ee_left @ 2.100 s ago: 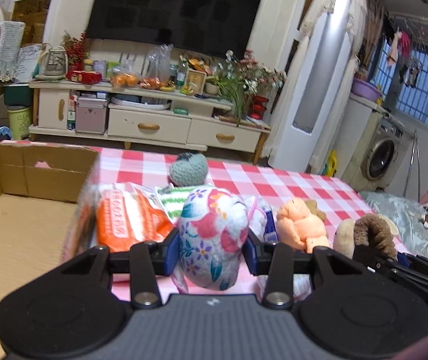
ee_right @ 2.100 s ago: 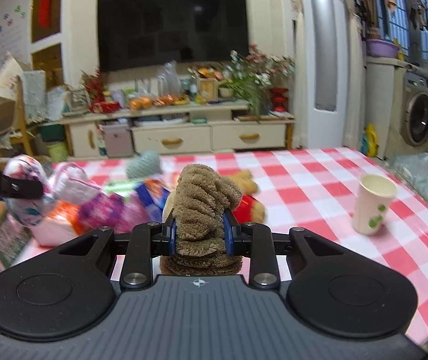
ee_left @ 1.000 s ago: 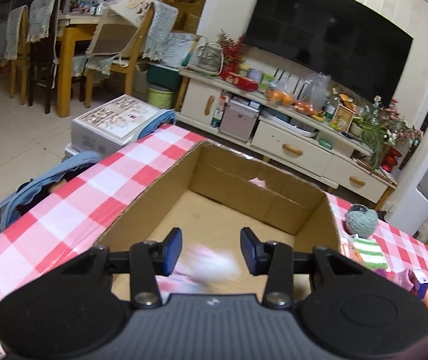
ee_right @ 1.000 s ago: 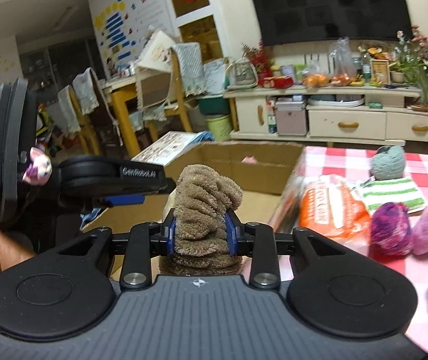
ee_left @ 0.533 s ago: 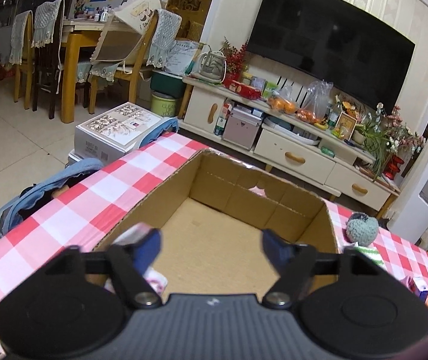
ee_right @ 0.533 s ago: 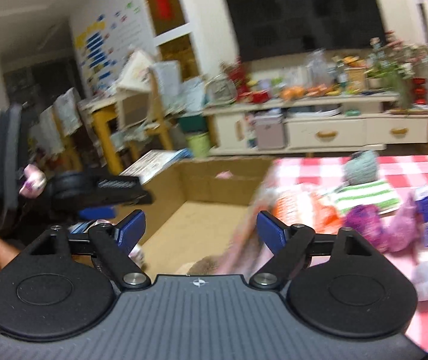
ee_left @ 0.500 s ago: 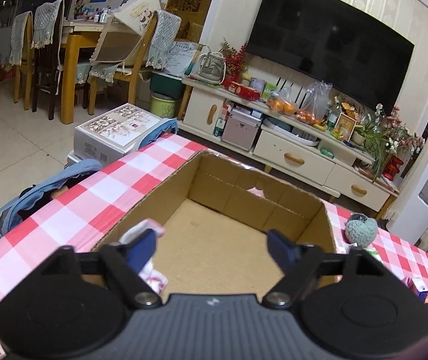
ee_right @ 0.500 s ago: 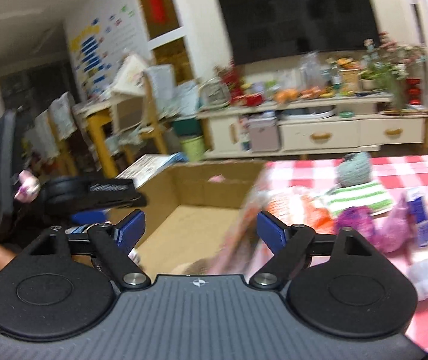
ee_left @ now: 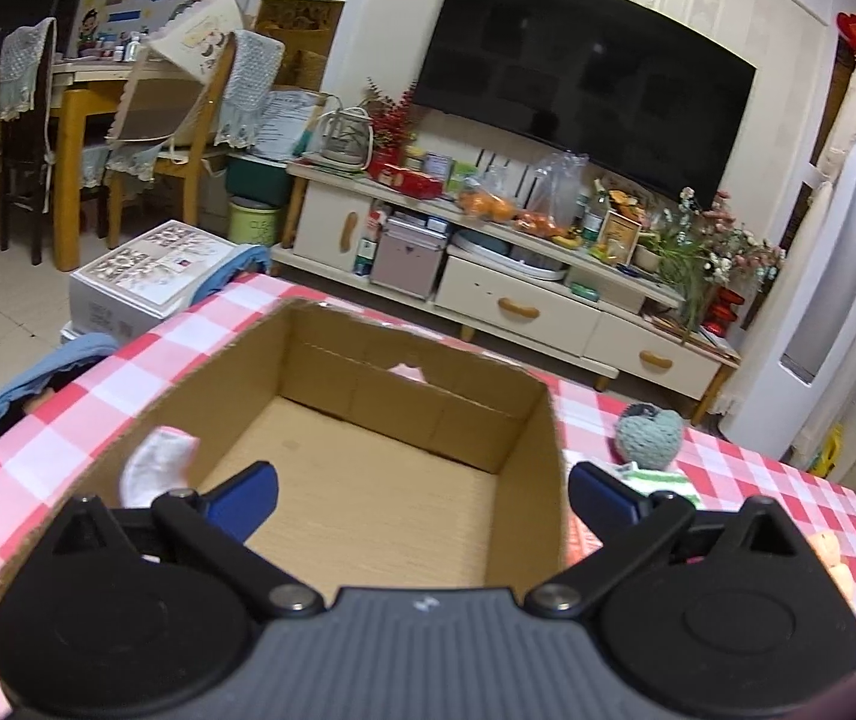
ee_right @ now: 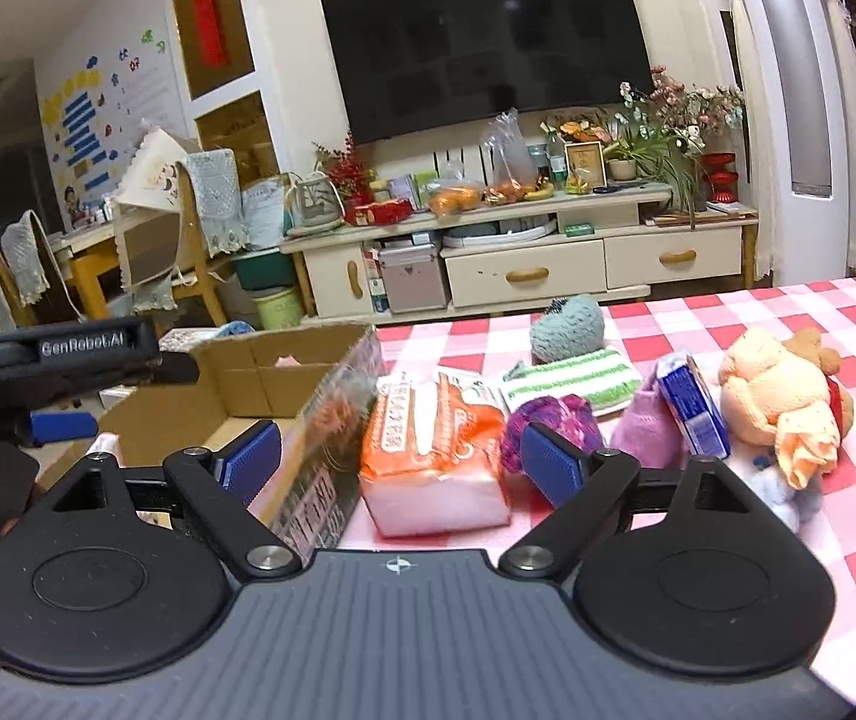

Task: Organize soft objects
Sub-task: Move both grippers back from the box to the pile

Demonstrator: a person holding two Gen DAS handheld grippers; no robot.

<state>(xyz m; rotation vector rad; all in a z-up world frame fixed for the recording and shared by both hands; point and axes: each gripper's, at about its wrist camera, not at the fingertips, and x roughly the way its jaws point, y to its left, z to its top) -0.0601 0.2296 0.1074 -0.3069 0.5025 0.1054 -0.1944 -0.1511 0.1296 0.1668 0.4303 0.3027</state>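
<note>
Both your grippers are hanging wide apart and empty; your right gripper (ee_right: 401,459) is facing the orange packet (ee_right: 430,450), nearer than your left gripper (ee_left: 422,495) over the cardboard box (ee_left: 523,420).

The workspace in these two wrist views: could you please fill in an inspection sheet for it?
Surface: red-and-white checked tablecloth.
Job's things: open cardboard box, a white soft item by its left wall; beside the box an orange pack, grey knit ball, striped cloth, purple yarn, peach plush.
Clutter: blue carton.
Grippers: left claw and right claw open, jaws just spread, nothing between them.
Cables: nothing seen.
Surroundings: television, cabinet, chairs.
</note>
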